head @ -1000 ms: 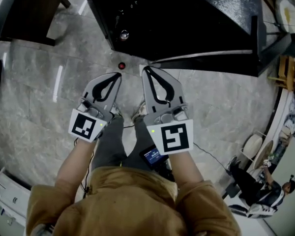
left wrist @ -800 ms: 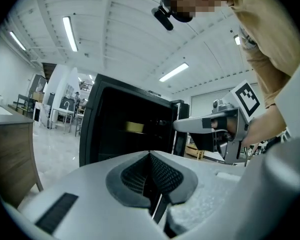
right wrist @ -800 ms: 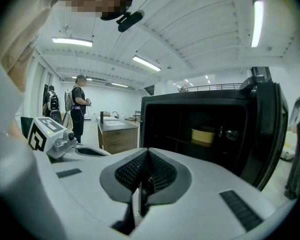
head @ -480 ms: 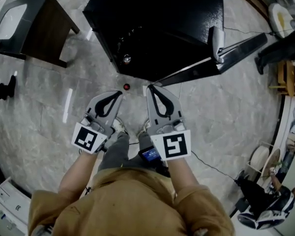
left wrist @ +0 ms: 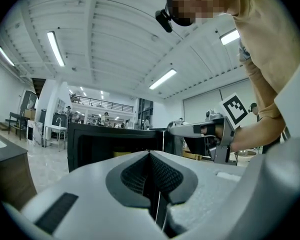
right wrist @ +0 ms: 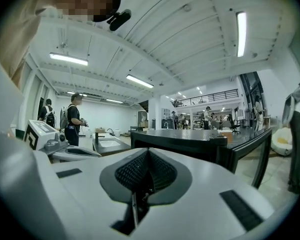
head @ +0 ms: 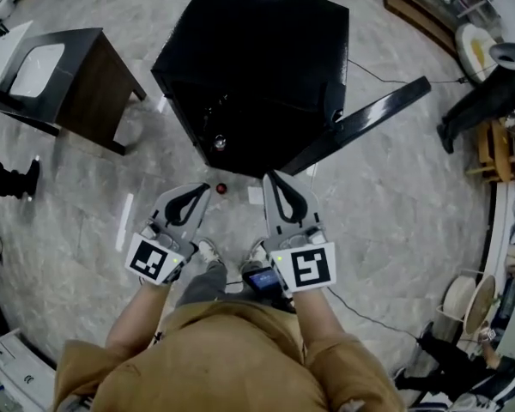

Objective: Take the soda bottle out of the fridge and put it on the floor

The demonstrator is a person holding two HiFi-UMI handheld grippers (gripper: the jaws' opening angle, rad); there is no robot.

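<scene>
Both tools are low in the centre of the head view, side by side and pointing up the frame. The left tool point(head: 199, 190) has its jaws pressed together with nothing between them. The right tool point(head: 271, 180) is likewise closed and empty, as its own view shows.

Just above their tips stands the black fridge point(head: 257, 50), filling the upper middle of the frame. Its door point(head: 369, 118) is swung open toward the upper right. What appears to be the soda bottle point(head: 221, 188), seen from above as a small red cap on a dark body, stands on the grey marbled floor point(head: 386, 204). It is just in front of the fridge, between the two tool tips and touching neither. It is too small to be sure of.

A small shiny round thing point(head: 219, 142) sits at the fridge's open front; I cannot tell what it is. A dark side table point(head: 86, 93) stands at the upper left, well apart from the fridge.
</scene>
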